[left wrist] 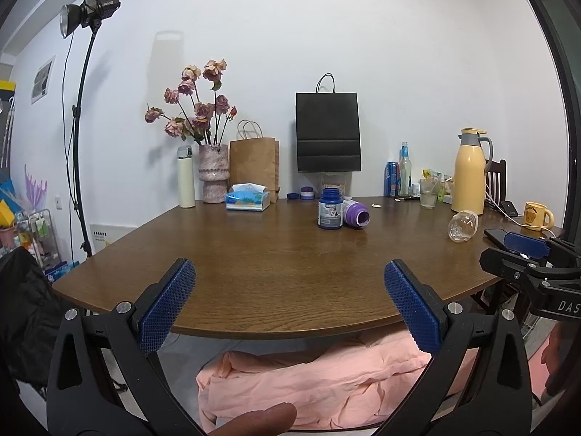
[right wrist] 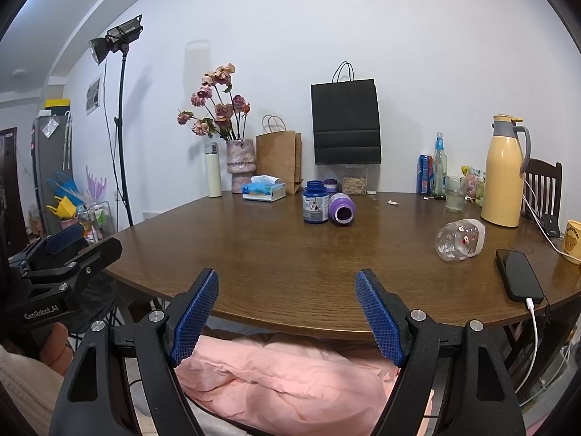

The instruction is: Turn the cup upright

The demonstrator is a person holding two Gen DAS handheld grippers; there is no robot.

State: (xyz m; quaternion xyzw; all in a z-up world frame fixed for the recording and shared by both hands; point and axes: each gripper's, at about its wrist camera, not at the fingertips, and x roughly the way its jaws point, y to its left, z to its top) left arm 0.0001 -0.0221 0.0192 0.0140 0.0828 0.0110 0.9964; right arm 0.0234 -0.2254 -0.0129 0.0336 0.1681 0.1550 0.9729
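A: Lying on its side on the brown table (right wrist: 290, 272) is a clear cup (right wrist: 460, 239) with small red flower prints, over on the right and well ahead of the tools.

B: Are the tools holding anything?

A: No. The right gripper (right wrist: 287, 312) hovers at the table's near edge with its blue padded fingers spread wide and nothing between them. The left gripper (left wrist: 288, 303) is the same, wide apart and empty.

B: What sits near the cup?

A: A black phone (right wrist: 519, 272) on a white charging cable lies just beside it toward the near edge. A tall yellow jug (right wrist: 504, 174) stands behind it, and a yellow mug (right wrist: 573, 241) is at the far right.

B: What could go wrong?

A: My guess is that the cup, being round and smooth, may roll away if one finger touches it first. It could slip from the pads while being turned. A wide swing might also knock the phone or snag its cable.
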